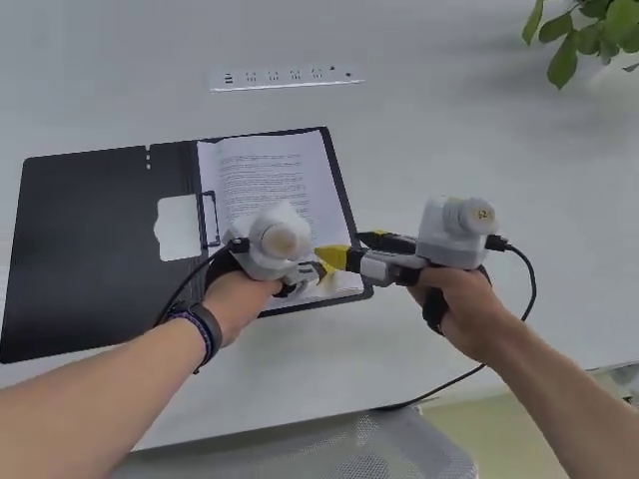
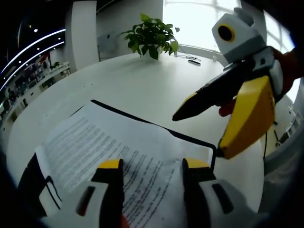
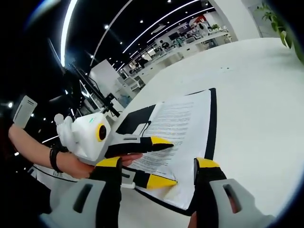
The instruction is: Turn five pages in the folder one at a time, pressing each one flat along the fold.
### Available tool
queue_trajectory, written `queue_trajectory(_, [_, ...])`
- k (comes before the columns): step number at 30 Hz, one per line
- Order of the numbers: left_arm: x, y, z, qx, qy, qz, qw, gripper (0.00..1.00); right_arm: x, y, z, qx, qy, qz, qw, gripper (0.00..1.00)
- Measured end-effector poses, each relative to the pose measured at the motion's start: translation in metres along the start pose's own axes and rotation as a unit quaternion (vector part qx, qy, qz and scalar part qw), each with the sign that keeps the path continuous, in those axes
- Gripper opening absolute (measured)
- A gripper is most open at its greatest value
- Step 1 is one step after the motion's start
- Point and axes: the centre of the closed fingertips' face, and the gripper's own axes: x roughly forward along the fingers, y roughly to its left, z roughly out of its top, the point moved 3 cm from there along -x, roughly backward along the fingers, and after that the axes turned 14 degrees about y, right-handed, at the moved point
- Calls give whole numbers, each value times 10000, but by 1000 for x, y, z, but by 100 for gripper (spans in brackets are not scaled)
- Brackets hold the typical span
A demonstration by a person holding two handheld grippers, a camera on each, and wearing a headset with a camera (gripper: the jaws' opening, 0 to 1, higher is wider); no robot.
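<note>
The folder (image 1: pixel 90 249) lies open on the surface (image 1: pixel 449 120), black cover on the left. The top page (image 1: pixel 270 185) is on its right half, its long axis running away from me. My left claw (image 2: pixel 153 164) hovers over the page's near end, open and empty. My right claw (image 3: pixel 158 162), also open and empty, points left at the free corner, so I judge it better placed to lift.
</note>
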Motion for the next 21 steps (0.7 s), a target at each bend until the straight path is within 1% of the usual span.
queue_trajectory(3, [0,0,0,-1,-4,1,10000,49,3,4,0,-5,62,21,10000,60])
queue_trajectory(11, [1,0,0,-23,-24,-4,10000,49,10,4,-3,86,186,115,9997,60])
queue_trajectory(17, [1,0,0,-26,-16,2,10000,49,11,2,0,295,54,214,9993,59])
queue_trajectory(21, [1,0,0,-39,-23,1,10000,49,12,1,0,388,36,268,9989,58])
